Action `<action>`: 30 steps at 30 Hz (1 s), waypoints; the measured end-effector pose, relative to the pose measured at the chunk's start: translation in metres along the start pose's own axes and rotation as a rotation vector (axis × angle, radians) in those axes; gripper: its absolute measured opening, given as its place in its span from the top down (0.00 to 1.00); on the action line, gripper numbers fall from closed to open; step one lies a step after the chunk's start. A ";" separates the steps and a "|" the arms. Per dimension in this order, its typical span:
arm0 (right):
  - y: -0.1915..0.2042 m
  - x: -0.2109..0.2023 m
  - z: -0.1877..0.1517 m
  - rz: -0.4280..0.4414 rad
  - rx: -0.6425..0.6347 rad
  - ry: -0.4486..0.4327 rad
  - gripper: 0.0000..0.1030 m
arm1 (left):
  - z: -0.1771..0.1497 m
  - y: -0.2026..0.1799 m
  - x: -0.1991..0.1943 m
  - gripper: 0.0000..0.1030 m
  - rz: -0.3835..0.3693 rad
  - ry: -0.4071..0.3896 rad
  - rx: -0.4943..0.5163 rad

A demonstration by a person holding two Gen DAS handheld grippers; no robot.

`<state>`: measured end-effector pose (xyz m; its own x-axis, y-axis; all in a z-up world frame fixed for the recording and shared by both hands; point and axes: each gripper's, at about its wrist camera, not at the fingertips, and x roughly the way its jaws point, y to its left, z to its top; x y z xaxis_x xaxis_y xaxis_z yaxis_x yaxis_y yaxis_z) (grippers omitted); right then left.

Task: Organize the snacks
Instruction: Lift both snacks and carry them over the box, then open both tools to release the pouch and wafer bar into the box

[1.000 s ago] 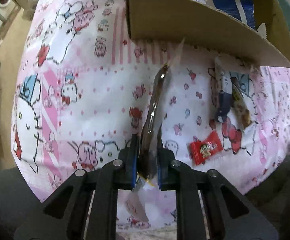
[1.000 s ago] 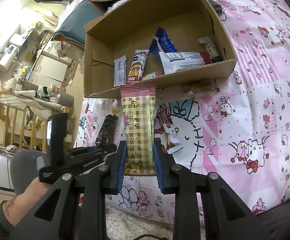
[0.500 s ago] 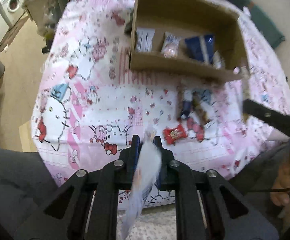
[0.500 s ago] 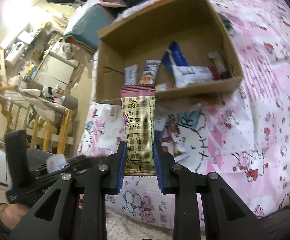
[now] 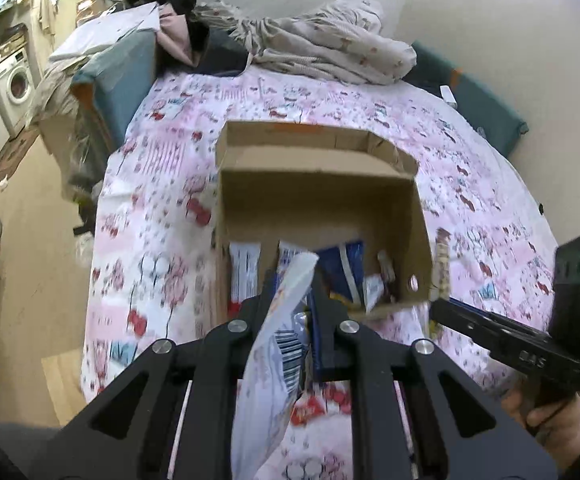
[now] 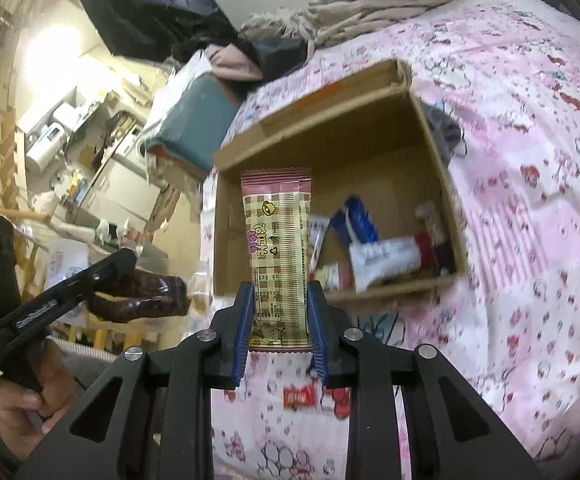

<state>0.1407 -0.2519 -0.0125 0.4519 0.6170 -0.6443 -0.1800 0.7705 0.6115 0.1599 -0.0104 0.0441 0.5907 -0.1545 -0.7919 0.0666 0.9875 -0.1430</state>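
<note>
Left gripper (image 5: 290, 300): pinching a white packet (image 5: 278, 344) edge-on, barcode side showing. A second ago it was low over the bed (image 5: 150, 240) with the box wall filling the top of its view; half a second ago it had drawn back and risen. Now it looks down into the box (image 5: 318, 192) from just short of the near wall. The packet is blurred, so its print cannot be read.

Right gripper (image 6: 280, 320): pinching a checked bar (image 6: 278, 256) upright between blue pads (image 6: 244, 320), grip unchanged across the second. Its view has climbed from level with the near wall to above it, with the box floor open to sight.

Box: open cardboard, resting on the bed. Already holds a blue packet (image 6: 360, 224), a white wrapper (image 6: 386, 260) lying flat, and several small packets along the near wall. The far half of the floor is bare.

Loose on the bed: a small red packet (image 6: 299, 395) in front of the box; another item partly hidden behind the right gripper.

Reading: both grippers have lifted loaded and are converging on the box together. Next probably calls for carrying each item over the near wall and releasing it on the bare floor. The two grippers are near each other, so a clash is possible. At least one more pick remains.
</note>
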 end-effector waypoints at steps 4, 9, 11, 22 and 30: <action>-0.005 0.001 0.028 -0.023 -0.007 -0.039 0.73 | 0.026 0.000 0.034 0.90 0.012 0.020 0.014; -0.019 0.015 0.060 -0.045 0.003 -0.064 0.73 | 0.035 0.001 0.076 0.90 0.047 0.055 0.030; -0.025 0.024 0.067 -0.053 -0.005 -0.066 0.73 | 0.033 0.000 0.090 0.90 0.077 0.057 0.052; -0.055 0.069 0.058 -0.100 0.015 0.027 0.73 | 0.017 0.011 0.143 0.89 0.101 0.146 0.053; -0.060 0.086 0.054 -0.122 0.034 0.078 0.73 | 0.013 0.010 0.150 0.89 0.097 0.166 0.062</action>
<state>0.2373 -0.2543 -0.0800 0.3992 0.5307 -0.7477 -0.0976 0.8354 0.5409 0.2600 -0.0232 -0.0686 0.4569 -0.0563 -0.8877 0.0684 0.9973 -0.0280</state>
